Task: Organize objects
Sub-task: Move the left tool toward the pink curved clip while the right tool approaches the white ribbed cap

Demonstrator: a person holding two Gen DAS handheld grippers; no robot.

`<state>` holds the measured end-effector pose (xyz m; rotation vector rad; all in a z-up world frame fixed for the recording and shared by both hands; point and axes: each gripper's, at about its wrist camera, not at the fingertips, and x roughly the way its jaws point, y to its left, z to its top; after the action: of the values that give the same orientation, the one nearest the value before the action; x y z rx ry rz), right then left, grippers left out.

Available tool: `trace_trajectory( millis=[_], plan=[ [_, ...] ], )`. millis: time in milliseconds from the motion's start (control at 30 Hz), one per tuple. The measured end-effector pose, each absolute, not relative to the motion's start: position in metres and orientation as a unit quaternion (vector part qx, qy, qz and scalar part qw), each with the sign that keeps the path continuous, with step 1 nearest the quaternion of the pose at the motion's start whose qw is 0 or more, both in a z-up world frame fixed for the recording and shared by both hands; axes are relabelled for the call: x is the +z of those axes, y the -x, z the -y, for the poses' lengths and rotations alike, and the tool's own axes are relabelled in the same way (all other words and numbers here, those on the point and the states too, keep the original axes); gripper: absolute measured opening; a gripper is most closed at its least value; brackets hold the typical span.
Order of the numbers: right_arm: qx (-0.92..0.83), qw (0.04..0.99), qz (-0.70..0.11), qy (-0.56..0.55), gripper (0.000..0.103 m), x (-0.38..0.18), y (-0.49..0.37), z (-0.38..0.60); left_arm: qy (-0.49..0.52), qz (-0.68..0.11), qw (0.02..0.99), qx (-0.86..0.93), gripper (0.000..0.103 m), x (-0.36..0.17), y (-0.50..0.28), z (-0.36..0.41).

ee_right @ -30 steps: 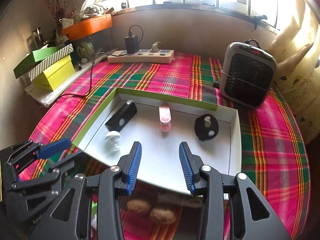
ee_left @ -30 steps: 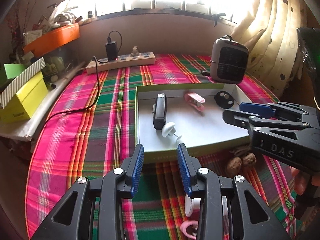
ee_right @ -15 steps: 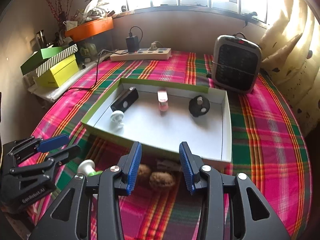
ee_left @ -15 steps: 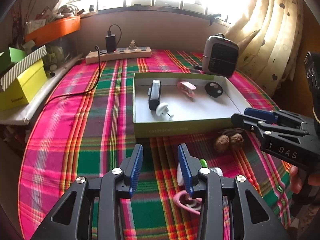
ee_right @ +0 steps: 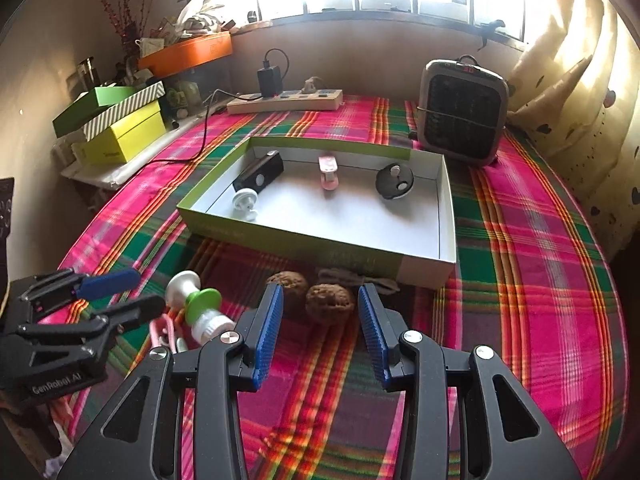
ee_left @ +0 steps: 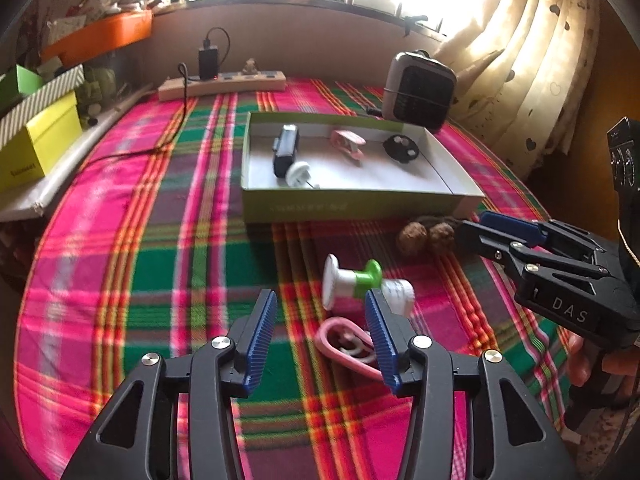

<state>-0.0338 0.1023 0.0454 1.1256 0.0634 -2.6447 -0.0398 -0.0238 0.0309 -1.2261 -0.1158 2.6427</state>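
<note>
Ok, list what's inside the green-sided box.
Four things lie on the white floor of the box: a black rectangular device, a white knob with a stem, a pink clip and a black round disc. Nothing looks covered; the rest is bare.

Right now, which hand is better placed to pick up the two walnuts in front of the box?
Right. The right gripper points straight at the walnuts, which sit just beyond its open fingers. The left gripper, jaws opening, faces the green and white spool instead.

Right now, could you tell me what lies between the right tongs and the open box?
Two walnuts on the plaid cloth, just before the right tongs and short of the box, in the right wrist view.
</note>
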Motion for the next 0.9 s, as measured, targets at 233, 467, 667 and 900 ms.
trace_trajectory(
  millis=[233, 467, 667, 900],
  plan=[
    [-0.911, 0.138, -0.022, -0.388, 0.041, 0.041, 0.022, -0.101, 0.433, 0.039, 0.119, 0.892, 0.046, 0.021, 0.033, 0.013],
    [-0.910, 0.138, -0.018, -0.390, 0.041, 0.039, 0.018, -0.103, 0.440, 0.032, 0.120, 0.889, 0.048, 0.014, 0.031, 0.005],
    [-0.909, 0.139, -0.016, -0.392, 0.041, 0.037, 0.015, -0.103, 0.440, 0.024, 0.117, 0.890, 0.048, 0.015, 0.029, 0.003],
    [-0.908, 0.141, -0.013, -0.395, 0.041, 0.033, 0.015, -0.102, 0.449, 0.012, 0.117, 0.886, 0.048, 0.011, 0.031, -0.002]
  ],
)
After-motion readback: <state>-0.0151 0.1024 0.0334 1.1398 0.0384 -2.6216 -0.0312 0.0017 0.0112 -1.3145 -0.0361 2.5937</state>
